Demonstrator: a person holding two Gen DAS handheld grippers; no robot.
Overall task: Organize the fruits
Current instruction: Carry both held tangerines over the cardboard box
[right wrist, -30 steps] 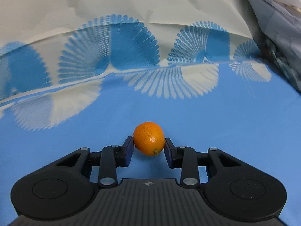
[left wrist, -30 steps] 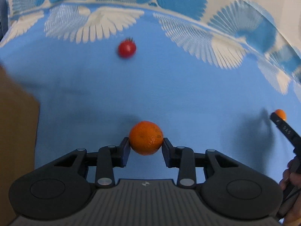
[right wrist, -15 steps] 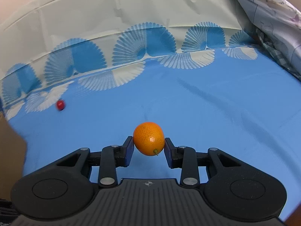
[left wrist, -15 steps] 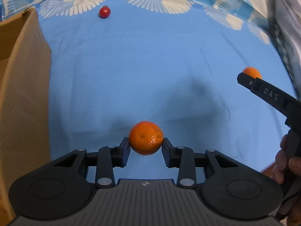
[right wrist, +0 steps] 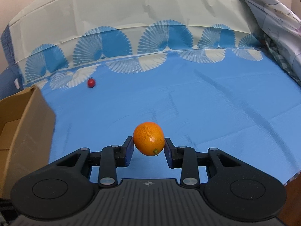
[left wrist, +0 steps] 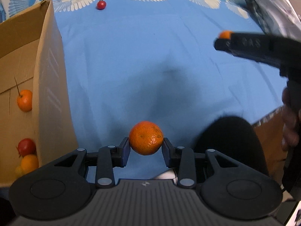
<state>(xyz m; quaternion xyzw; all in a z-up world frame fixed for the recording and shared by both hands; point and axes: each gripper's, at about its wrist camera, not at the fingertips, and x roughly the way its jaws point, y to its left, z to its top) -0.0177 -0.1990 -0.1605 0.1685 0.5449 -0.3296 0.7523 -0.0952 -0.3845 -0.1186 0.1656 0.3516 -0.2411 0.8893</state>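
Fruit is pinched in both grippers above the blue cloth (right wrist: 207, 101): the left gripper (left wrist: 146, 149) clamps a round mandarin (left wrist: 146, 137), and the right gripper (right wrist: 149, 151) clamps an oval kumquat (right wrist: 149, 141), long axis tilted, stem toward the camera. Left of the mandarin stands a cardboard box (left wrist: 49, 86), its near wall upright, fruit inside. Beyond the box's far corner lies a red tomato (left wrist: 101, 4), with open cloth between.
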